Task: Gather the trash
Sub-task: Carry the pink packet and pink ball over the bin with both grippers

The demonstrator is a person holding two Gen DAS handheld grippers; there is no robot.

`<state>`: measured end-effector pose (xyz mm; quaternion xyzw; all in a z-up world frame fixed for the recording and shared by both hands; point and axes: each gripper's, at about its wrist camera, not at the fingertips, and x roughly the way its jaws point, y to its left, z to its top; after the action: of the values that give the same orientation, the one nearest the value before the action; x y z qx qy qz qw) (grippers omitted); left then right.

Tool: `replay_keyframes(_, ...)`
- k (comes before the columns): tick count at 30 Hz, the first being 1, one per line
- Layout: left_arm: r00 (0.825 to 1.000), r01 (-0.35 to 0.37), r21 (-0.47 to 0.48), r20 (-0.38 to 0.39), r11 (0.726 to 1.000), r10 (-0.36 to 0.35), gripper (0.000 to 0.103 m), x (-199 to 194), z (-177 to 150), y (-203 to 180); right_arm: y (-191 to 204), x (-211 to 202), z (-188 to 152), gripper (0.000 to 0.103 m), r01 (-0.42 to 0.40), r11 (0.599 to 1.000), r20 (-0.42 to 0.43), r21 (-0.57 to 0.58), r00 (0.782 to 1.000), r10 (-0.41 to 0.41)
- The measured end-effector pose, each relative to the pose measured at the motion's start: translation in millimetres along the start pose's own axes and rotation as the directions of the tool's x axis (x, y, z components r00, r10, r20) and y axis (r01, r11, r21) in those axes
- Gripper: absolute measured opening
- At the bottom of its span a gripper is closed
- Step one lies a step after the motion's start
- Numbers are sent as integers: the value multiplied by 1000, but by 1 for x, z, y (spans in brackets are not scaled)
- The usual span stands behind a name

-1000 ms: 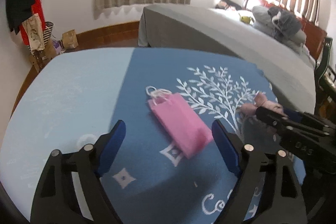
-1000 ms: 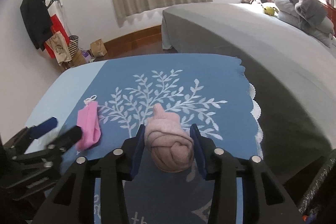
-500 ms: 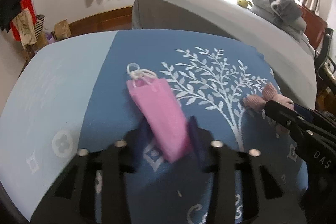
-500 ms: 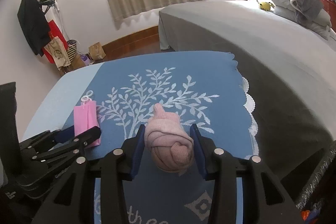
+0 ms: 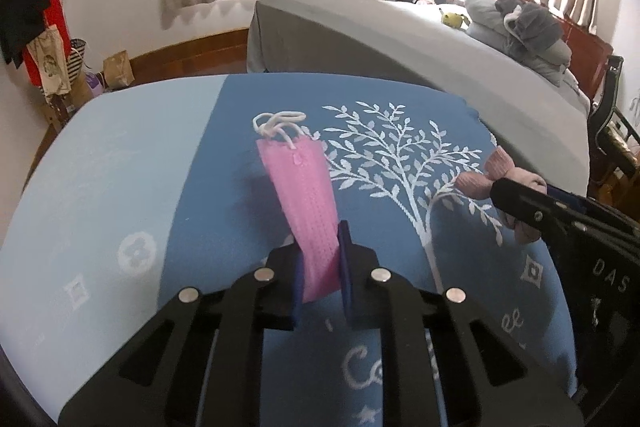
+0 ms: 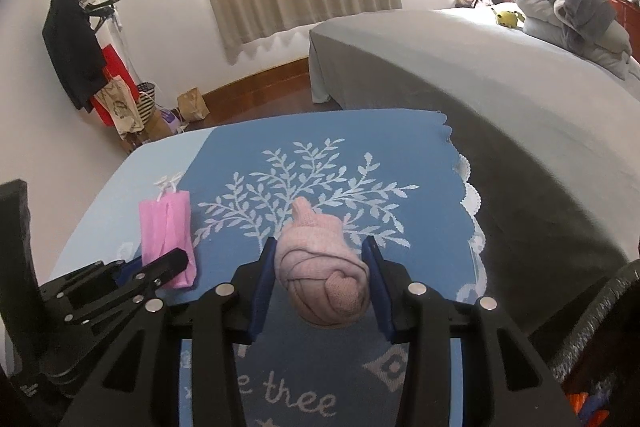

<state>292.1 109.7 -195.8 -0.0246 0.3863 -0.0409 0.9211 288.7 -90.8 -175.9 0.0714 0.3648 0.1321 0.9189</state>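
Observation:
A pink face mask (image 5: 308, 195) with white ear loops lies along the blue tree-patterned cloth (image 5: 200, 167). My left gripper (image 5: 320, 259) is closing on the mask's near end, and its blue pads press the mask from both sides. The right wrist view shows the same mask (image 6: 166, 227) and the left gripper (image 6: 160, 267) at the lower left. My right gripper (image 6: 322, 259) is shut on a knotted pink cloth ball (image 6: 320, 279), held just over the cloth. In the left wrist view that cloth ball (image 5: 476, 183) and the right gripper (image 5: 516, 195) sit at the right.
A grey bed (image 5: 400, 39) with pillows stands beyond the table's far and right edges. A coat rack (image 6: 72, 39) with bags on the floor stands by the left wall. A dark chair (image 5: 608, 115) is at the far right.
The left jaws went from wide apart around the mask to pinching its near end, after moving forward over it. The right gripper kept still, holding the cloth ball.

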Motion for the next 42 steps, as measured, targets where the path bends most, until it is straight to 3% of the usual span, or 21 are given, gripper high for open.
replay_keyframes(16, 997, -15, -52, 80, 999, 19, 14, -74, -6, 13, 17, -50, -8, 43, -40, 998, 38, -38, 998, 41)
replay_keyframes(42, 987, 45, -4, 153, 999, -44, 14, -182, -30, -50, 3, -191, -29, 43, -27, 997, 153, -67, 988, 37)
